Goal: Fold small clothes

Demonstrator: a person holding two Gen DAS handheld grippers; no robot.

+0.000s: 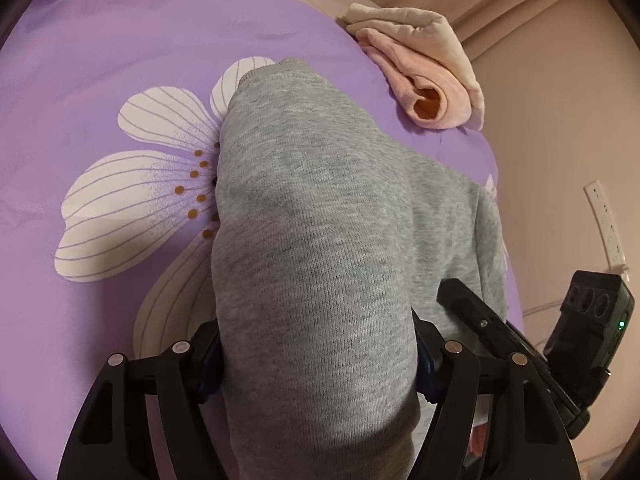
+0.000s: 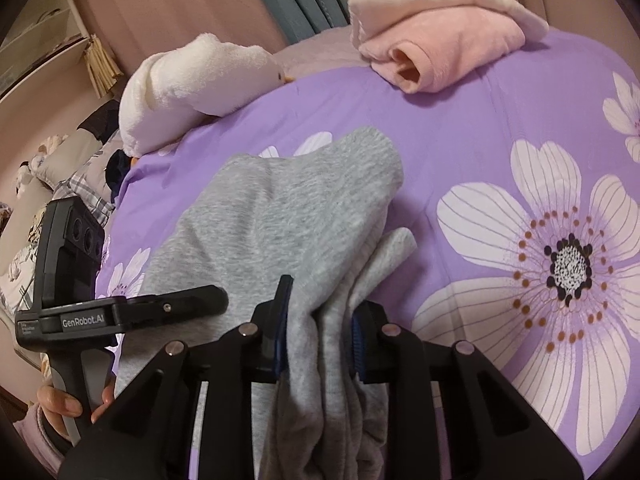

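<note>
Right gripper point(image 2: 320, 328) clamped on bunched grey garment point(image 2: 280, 216); left gripper point(image 1: 320, 360) spread wide around a thick fold of it.

Seen from right wrist: blue pads point(image 2: 280, 332) pressing gathered grey knit from both sides, cloth hanging down between fingers and spreading forward onto purple floral bedspread point(image 2: 460, 152). Seen from left wrist: grey garment point(image 1: 312, 240) filling the gap between both fingers, touching them on each side, draped forward over a white flower print point(image 1: 160, 184). No earlier view to compare. Folded pink clothes point(image 2: 436, 44) lying at far edge of bedspread, well apart from the grey piece. White plush toy point(image 2: 192, 84) at far left of bed. Left hand point(image 2: 68, 400) gripping handle of its tool, lower left of right wrist view.
</note>
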